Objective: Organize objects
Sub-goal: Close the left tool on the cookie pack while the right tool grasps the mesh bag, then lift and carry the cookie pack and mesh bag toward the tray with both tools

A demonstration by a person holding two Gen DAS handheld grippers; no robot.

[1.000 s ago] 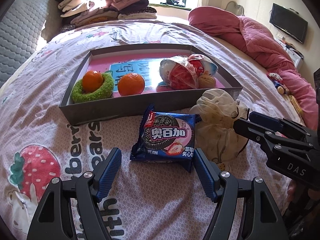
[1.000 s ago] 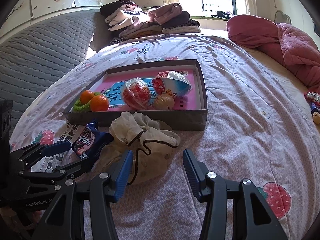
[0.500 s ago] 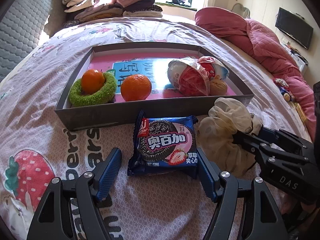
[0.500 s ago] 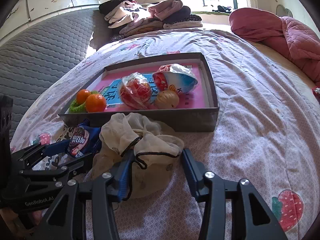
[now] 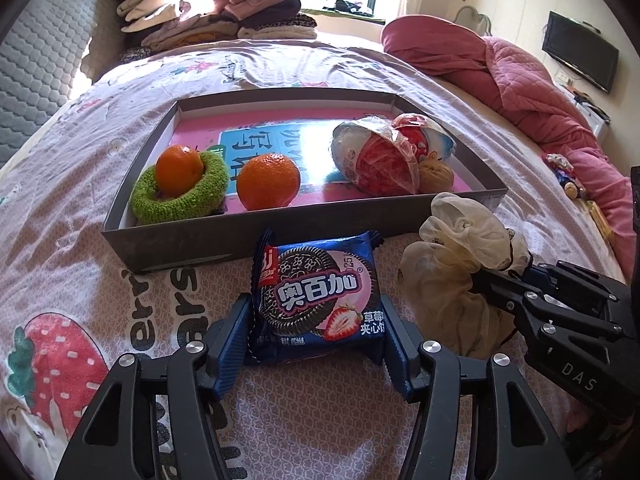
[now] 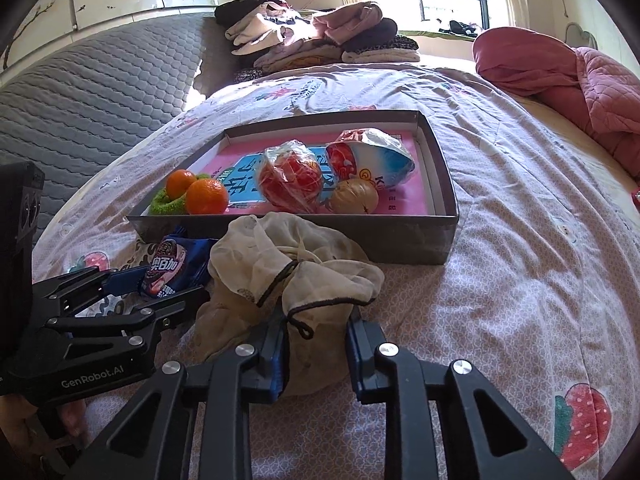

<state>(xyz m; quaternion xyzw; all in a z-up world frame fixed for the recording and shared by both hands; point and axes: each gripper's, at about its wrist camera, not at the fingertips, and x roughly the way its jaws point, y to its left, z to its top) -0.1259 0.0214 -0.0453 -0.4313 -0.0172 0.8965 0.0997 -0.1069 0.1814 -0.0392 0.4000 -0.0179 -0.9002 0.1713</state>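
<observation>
Left wrist: your left gripper [image 5: 316, 344] has just been closing and pinches the blue cookie packet [image 5: 318, 300] marked "奥百加", lying on the bed before the tray [image 5: 180, 244]; two oranges [image 5: 268, 181] inside.

Right wrist: your right gripper [image 6: 316, 344], also just closing, squeezes the cloth pouch [image 6: 288, 280]; "GenRobot.AI" shows beside it.

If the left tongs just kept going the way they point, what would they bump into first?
The cookie packet already sits between the left tongs, whose blue fingers have just been closing on it. Pushed on past it, they would probably meet the near wall of the tray.
</observation>
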